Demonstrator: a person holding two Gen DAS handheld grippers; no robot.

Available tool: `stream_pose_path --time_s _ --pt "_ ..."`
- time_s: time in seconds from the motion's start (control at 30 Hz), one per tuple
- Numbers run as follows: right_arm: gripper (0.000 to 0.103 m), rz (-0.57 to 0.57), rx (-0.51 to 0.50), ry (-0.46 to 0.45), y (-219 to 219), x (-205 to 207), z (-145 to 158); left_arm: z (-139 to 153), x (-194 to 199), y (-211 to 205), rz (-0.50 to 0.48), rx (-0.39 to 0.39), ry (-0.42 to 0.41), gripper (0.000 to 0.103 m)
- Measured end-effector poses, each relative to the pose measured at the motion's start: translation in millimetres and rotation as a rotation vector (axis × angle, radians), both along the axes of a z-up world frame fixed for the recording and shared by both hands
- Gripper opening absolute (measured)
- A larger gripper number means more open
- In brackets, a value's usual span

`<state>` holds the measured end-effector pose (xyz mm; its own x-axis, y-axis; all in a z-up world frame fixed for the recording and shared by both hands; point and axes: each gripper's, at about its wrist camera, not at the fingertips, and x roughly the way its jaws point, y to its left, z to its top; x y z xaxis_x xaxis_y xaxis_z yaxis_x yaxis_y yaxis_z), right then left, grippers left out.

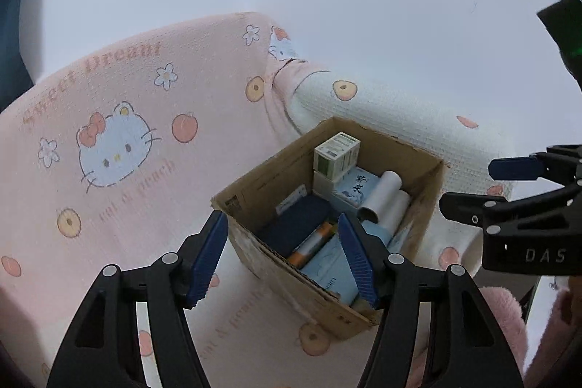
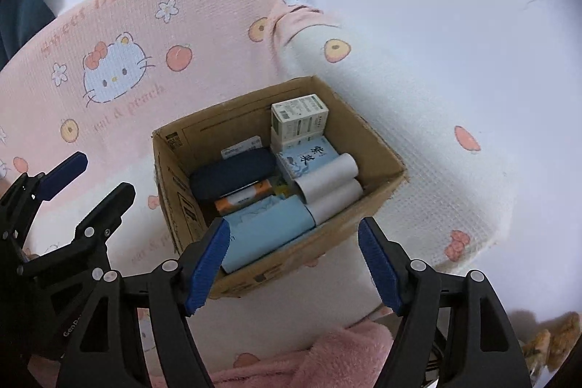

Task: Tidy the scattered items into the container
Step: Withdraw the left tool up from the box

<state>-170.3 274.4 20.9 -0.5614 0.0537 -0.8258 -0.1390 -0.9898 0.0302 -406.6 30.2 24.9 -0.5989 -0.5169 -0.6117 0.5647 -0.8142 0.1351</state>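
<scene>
While both tools gape empty | left tool [image 1: 282, 257], right tool [image 2: 294, 266] above filled box [image 2: 378, 166]

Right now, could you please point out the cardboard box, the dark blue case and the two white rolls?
cardboard box [image 2: 367, 137]: right wrist view, far right wall's inner face.
dark blue case [image 2: 232, 175]: right wrist view, middle of its top.
white rolls [image 2: 327, 175]: right wrist view, side of the upper roll.

blanket [image 2: 109, 35]: pink, cat-and-peach print | box [image 2: 367, 148]: brown | case [image 2: 232, 175]: navy | rolls [image 2: 327, 177]: white
</scene>
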Motion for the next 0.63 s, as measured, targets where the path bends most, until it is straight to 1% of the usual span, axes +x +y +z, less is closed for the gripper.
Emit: stream_pose_path --time_s 0.2,0.4,0.63 --pt "0.077 -0.017 0.041 0.003 -0.5 8.6 -2.5 -3.3 -3.5 6.5 -0.017 0.022 0.009 0.067" --pt "0.077 -0.023 0.013 -0.004 7.8 6.8 -5.3 -3.5 -6.8 12.9 -0.009 0.015 0.013 0.068" --pt "0.077 -0.016 0.002 -0.008 7.2 6.6 -6.4 0.0 -4.8 11.5 -0.015 0.045 0.03 0.068"
